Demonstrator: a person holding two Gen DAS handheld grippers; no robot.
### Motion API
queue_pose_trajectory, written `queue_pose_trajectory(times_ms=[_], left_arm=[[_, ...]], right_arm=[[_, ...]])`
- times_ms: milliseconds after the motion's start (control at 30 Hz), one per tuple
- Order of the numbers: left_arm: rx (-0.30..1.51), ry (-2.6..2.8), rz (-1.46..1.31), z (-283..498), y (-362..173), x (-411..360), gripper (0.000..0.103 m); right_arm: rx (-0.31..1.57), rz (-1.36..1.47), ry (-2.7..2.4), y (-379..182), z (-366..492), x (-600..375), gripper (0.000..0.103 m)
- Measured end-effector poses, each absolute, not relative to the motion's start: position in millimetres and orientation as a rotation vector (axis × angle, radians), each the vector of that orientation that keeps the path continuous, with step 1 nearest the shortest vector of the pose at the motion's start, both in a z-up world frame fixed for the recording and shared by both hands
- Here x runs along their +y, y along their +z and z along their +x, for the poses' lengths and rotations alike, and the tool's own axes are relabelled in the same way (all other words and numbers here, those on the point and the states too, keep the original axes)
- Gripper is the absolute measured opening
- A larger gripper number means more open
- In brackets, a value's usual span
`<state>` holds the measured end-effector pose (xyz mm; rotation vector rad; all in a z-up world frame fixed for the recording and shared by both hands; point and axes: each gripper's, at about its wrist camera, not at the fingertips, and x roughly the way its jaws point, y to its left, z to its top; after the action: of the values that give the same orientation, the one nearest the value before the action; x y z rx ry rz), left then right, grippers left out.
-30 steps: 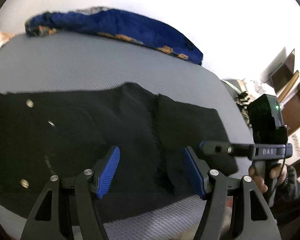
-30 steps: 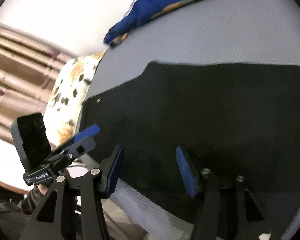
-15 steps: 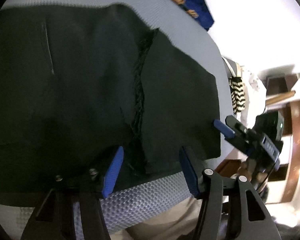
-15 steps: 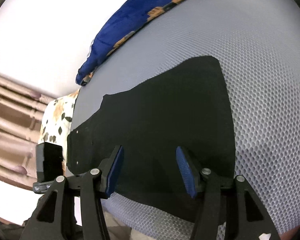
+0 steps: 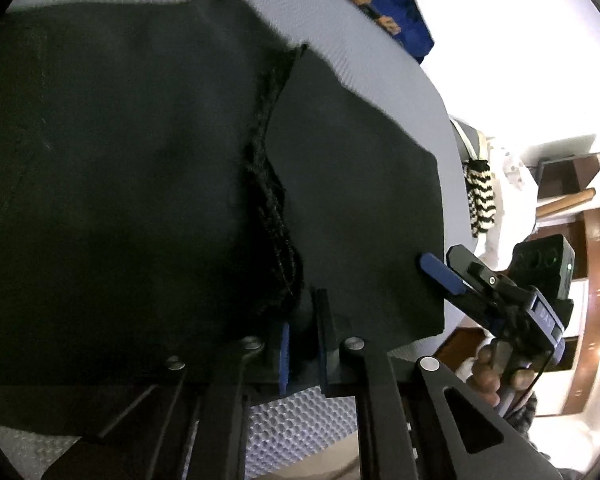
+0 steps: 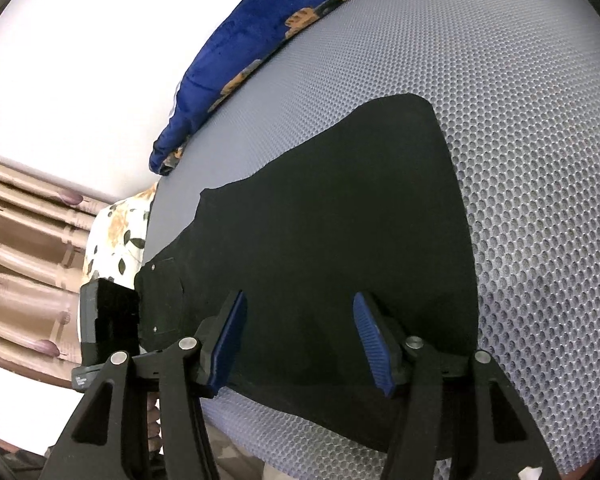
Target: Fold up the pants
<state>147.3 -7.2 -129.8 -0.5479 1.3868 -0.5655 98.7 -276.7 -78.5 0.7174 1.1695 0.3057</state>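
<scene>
A: Black pants (image 6: pixel 340 248) lie flat on grey mesh mattress (image 6: pixel 540 160). Near hem sits close to the mattress edge. Bare mesh to the right and behind, up to the blue floral blanket (image 6: pixel 260 52).

B: Left gripper (image 5: pixel 302 354)?

A: Jaws just closed, nearly together, pinching the pants' near edge by the fuzzy seam. Angled down at the fabric.

B: Right gripper (image 6: pixel 300 344)?

A: About half open, nothing gripped. Its fingers straddle the pant leg just above the near hem, also angled down. Holder's hand (image 5: pixel 496 372) is below it in the left view.
</scene>
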Motion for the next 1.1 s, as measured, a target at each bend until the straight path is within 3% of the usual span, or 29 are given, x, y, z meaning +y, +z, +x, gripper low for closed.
queue_pose_trajectory(times_ms=[167,333,500,633,767,1100], left_arm=[[1.313,-0.560,-0.478,142,-103,8,0.009],[1.381,-0.496,-0.436,139,-133,16,0.009],[1.325,-0.484,-0.289,136,-117,9,0.022],[1.186,-0.447,-0.159,136,-92,15,0.027],[1.039,-0.461,-0.054,150,-72,3,0.039],[1.013,-0.535,-0.010,210,-84,-45,0.041]], right_arm=[[1.170,0.698,0.315,-77,98,-269,0.054],[1.214,0.631,0.295,-89,100,-257,0.054],[1.219,0.555,0.289,-79,106,-248,0.054],[1.137,0.406,0.231,-57,118,-245,0.054],[1.099,0.286,0.154,-50,143,-245,0.051],[1.133,0.100,0.063,-74,180,-245,0.047]])
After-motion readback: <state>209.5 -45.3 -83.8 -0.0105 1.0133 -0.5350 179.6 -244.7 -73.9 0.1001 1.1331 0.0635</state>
